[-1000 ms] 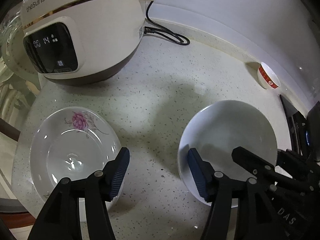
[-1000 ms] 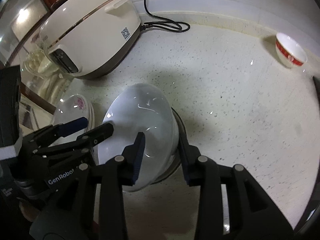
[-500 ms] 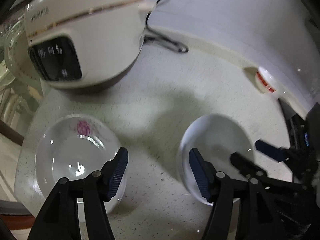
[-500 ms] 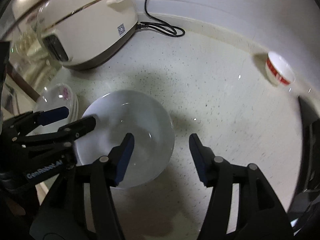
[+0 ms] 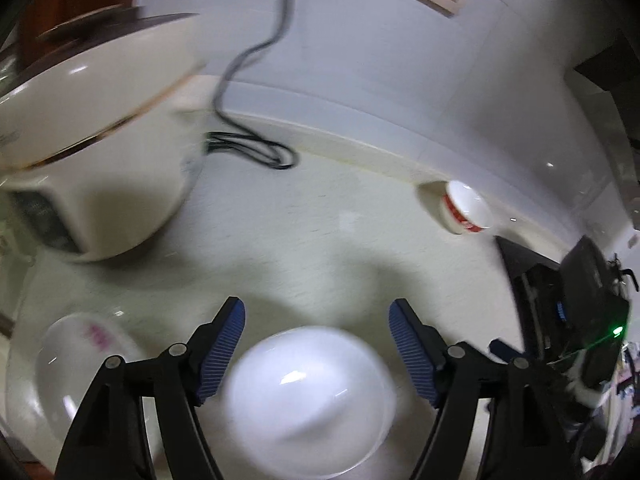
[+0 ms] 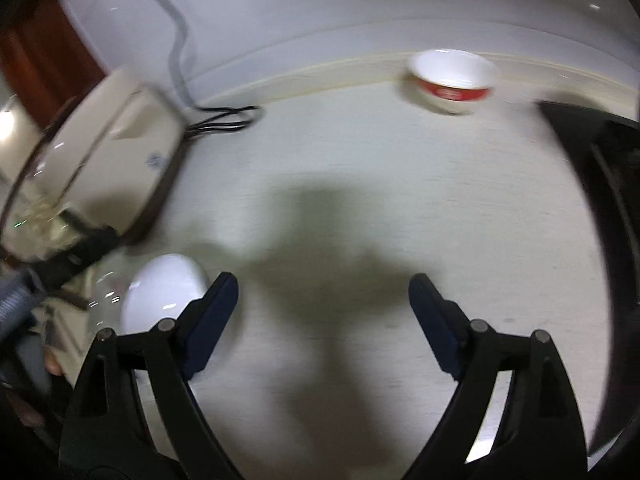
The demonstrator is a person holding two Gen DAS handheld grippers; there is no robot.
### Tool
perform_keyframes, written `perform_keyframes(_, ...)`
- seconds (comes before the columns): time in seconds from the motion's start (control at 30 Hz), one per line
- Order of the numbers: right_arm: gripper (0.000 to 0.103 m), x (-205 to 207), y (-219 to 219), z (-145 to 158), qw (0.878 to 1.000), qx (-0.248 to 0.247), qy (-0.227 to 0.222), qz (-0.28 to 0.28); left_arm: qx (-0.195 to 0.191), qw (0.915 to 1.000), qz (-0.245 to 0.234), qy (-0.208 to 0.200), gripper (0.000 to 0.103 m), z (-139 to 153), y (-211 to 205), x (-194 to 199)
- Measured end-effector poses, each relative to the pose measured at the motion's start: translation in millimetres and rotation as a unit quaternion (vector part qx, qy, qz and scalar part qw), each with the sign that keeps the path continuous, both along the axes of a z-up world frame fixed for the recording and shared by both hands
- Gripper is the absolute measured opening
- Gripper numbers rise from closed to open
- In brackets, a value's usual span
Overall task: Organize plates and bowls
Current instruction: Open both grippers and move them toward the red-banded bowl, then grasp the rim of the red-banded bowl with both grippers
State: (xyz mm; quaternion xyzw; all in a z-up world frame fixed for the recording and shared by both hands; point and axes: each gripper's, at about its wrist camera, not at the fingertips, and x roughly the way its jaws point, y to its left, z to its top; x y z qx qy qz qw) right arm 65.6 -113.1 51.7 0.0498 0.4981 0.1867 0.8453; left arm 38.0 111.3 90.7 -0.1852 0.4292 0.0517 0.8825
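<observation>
A: Where is the plain white bowl (image 5: pixel 310 396)?

B: Low in the centre of the left wrist frame, on the counter (image 5: pixel 320 240), blurred, below and between the spread jaws of the left gripper (image 5: pixel 317 346), which holds nothing.

A: And the right gripper (image 6: pixel 323 320)?

B: Released too, jaws wide over bare counter. The white bowl sits at its lower left, partly behind one finger.

A: How many dishes?

B: Three that I can count: the white bowl, a flowered plate (image 5: pixel 86 364) at lower left, smeared and half hidden by the finger, and one red-banded bowl (image 5: pixel 466 210) at the right by the wall. One rice cooker (image 5: pixel 94 136) fills the upper left, its edge cut off.
</observation>
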Motion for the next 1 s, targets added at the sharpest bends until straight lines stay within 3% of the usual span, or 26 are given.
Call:
perform_keyframes(0.1, 0.089, 18, -22, -7, 0.999, -0.013, 0.019, -0.042, -0.035, 0.9987, -0.032, 0.018, 0.076, -1, -20, 38)
perform_keyframes(0.27, 0.089, 60, -55, -13, 0.993, 0.006, 0.051, -0.106, -0.09, 0.9933, -0.053, 0.049, 0.076, -5, -47, 103)
perform_keyframes(0.77, 0.089, 170, -81, -14, 0.98, 0.058, 0.073, -0.177, -0.135, 0.9837, -0.05, 0.108, 0.076, -37, -83, 235)
perform_keyframes(1.0, 0.089, 224, -92, -21, 0.966, 0.084, 0.093, -0.225, -0.158, 0.9785, -0.043, 0.126, 0.076, -56, -85, 271)
